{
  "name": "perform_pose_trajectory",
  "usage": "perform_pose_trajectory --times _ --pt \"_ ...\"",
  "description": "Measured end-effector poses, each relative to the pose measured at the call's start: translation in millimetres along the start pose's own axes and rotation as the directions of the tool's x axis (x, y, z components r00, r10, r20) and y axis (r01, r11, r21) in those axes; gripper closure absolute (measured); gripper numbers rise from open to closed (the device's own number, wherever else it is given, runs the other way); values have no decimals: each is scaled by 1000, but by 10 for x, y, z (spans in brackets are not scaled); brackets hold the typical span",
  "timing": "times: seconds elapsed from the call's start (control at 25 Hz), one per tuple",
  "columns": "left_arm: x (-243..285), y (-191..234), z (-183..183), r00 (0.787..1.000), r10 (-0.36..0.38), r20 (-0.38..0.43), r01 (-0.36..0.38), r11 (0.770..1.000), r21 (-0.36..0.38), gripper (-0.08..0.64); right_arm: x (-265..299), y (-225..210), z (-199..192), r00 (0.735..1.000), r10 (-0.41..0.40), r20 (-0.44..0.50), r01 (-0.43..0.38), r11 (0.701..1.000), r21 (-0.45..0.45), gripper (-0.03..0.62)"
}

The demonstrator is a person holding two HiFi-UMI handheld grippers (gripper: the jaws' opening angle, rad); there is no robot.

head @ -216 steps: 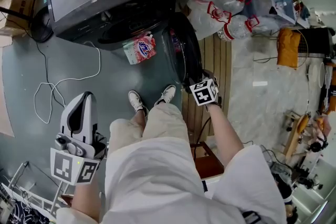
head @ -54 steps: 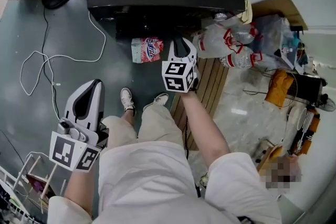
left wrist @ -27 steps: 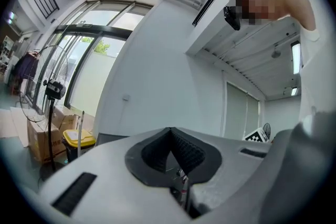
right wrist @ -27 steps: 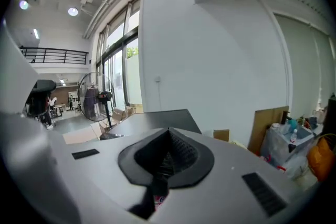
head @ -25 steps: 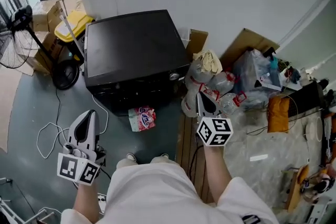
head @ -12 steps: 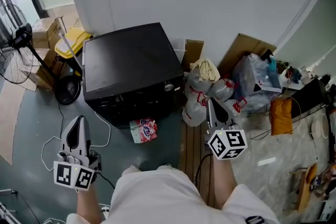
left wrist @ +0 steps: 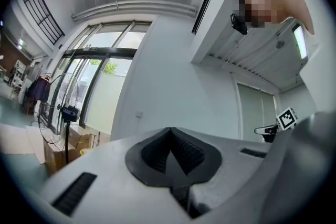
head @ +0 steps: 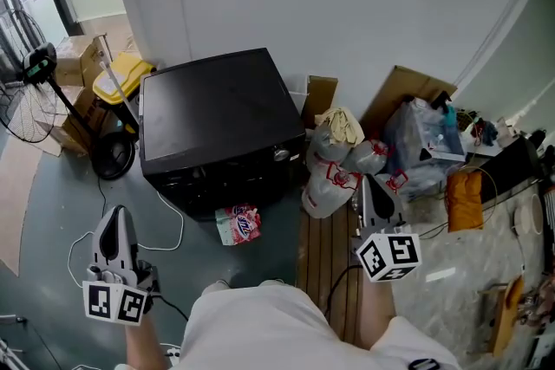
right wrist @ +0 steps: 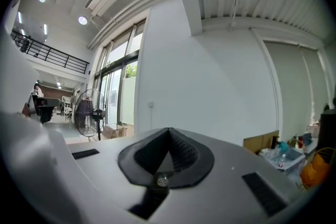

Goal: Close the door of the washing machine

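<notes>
Left hand-held gripper (head: pixel 113 217) and right hand-held gripper (head: pixel 369 183) both clenched, empty; washing machine (head: pixel 212 113) against the wall (head: pixel 329 4), door (head: pixel 227 178) closed. Open floor (head: pixel 52 186) before it; bags (head: pixel 334 169) crowd its right side.

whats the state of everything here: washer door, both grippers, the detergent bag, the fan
washing machine: door shut, nothing swung out from its front
left gripper: jaws together, nothing between them
right gripper: jaws together, nothing between them
detergent bag: lying on the floor in front of the machine
fan: standing upright; whether it is running can't be told
</notes>
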State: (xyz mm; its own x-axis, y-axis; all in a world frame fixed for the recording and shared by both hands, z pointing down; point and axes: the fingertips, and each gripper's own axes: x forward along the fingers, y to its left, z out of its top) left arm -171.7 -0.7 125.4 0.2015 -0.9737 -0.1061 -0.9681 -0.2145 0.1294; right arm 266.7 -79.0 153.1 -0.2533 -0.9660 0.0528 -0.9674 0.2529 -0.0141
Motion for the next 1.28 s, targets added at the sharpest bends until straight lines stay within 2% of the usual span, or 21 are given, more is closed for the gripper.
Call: perform_pose_trajectory --times 0.48,0.88,1.28 --pt "-256 398 -3 996 81 -43 -80 996 26 557 -84 92 20 997 -76 -21 75 997 -34 595" --pt "-99 424 -3 1000 -16 -24 16 1000 8 557 -1 512 97 997 -73 14 73 996 -43 595" --pt "-217 708 -43 999 -25 -38 25 1000 0 555 7 835 28 996 -88 0 87 994 -71 595"
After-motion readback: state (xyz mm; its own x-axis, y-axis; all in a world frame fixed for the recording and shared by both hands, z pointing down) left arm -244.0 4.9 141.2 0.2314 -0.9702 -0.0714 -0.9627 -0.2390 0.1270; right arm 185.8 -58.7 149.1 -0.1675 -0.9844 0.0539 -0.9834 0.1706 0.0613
